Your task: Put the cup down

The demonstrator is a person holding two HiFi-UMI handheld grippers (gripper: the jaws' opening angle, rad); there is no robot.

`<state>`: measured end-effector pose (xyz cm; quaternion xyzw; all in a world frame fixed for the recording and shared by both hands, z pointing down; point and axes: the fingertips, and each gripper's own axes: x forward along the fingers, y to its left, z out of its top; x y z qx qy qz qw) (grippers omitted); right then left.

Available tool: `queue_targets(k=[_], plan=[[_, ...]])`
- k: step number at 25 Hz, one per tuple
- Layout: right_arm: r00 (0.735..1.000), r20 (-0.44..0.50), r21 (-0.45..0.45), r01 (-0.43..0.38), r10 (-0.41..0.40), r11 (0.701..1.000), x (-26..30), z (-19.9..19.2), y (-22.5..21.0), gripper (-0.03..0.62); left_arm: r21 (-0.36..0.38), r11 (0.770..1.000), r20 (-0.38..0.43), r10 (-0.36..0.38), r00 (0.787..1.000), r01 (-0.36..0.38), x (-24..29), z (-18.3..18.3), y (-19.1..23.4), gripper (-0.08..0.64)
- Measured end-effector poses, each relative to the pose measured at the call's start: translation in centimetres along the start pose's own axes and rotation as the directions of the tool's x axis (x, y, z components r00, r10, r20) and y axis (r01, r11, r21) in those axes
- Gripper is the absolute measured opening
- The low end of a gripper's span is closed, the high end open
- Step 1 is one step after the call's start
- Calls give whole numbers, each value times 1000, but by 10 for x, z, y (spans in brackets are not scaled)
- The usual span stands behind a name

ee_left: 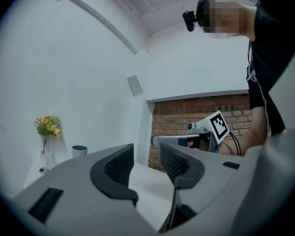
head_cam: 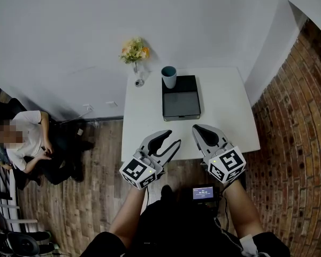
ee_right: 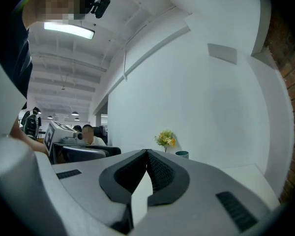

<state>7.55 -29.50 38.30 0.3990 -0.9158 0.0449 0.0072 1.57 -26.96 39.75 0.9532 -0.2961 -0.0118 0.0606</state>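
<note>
A teal-rimmed cup [head_cam: 169, 76] stands upright on the far end of a black box [head_cam: 181, 101] on the white table [head_cam: 224, 111]. No gripper touches it. My left gripper [head_cam: 171, 138] hovers at the table's near edge, its jaws open and empty. Beside it, my right gripper [head_cam: 197, 128] has its jaws shut with nothing between them. In the left gripper view the left gripper [ee_left: 146, 162] shows a clear gap, and the cup [ee_left: 79, 151] is far off at the left. In the right gripper view the right gripper [ee_right: 147, 155] has its tips meeting, with the cup [ee_right: 182, 154] small beyond them.
A glass vase of yellow flowers [head_cam: 135, 52] stands at the table's far left corner, near the white wall. A brick wall [head_cam: 294, 143] runs along the right. A person [head_cam: 27, 138] sits on the wooden floor side at the left.
</note>
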Motion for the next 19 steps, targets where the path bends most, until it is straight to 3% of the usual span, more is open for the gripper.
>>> queue_targets(k=[19], plan=[[1000, -2, -36, 7, -7, 999, 5, 2, 0, 12, 6, 1000, 9, 3, 1000, -3, -5, 1, 4, 170]])
